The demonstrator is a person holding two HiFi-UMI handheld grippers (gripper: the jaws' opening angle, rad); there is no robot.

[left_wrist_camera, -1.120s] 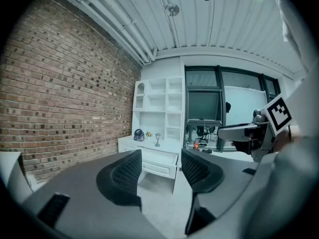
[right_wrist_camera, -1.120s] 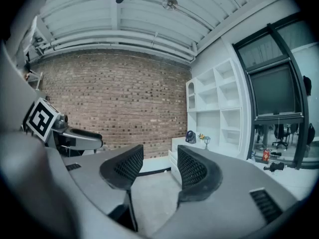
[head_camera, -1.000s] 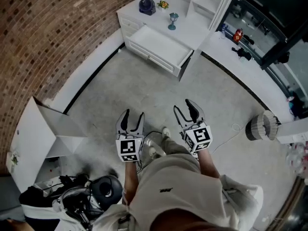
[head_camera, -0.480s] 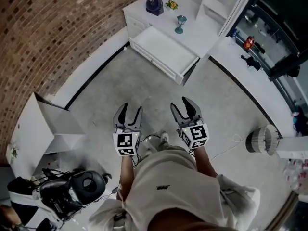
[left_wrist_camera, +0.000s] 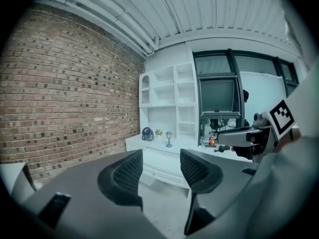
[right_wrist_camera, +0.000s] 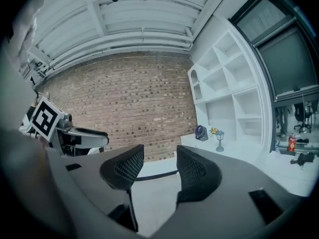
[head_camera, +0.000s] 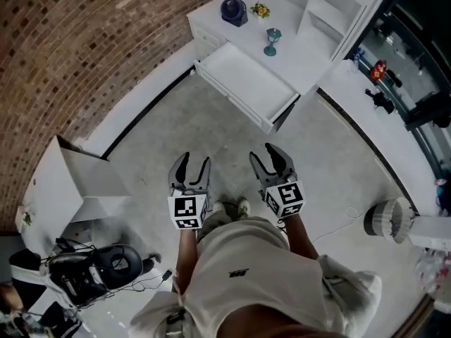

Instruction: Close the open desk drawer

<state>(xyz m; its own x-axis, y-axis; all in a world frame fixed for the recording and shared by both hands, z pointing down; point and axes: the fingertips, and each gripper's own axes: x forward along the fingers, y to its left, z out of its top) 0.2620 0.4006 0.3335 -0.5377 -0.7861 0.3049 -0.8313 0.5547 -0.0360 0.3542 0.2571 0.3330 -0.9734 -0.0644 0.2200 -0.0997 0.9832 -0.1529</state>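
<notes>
The wide desk drawer [head_camera: 248, 83] is being left pulled out toward the left gripper [head_camera: 195, 162] and right gripper [head_camera: 266, 155], both being held open, empty.

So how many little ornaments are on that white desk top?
3: a dark round fan at the desk's far corner, small yellow flowers beside it, and a blue lantern nearer the open drawer. The shelves may hide more.

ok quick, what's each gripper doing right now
Left gripper: open, holding nothing.
Right gripper: open, holding nothing.
</notes>
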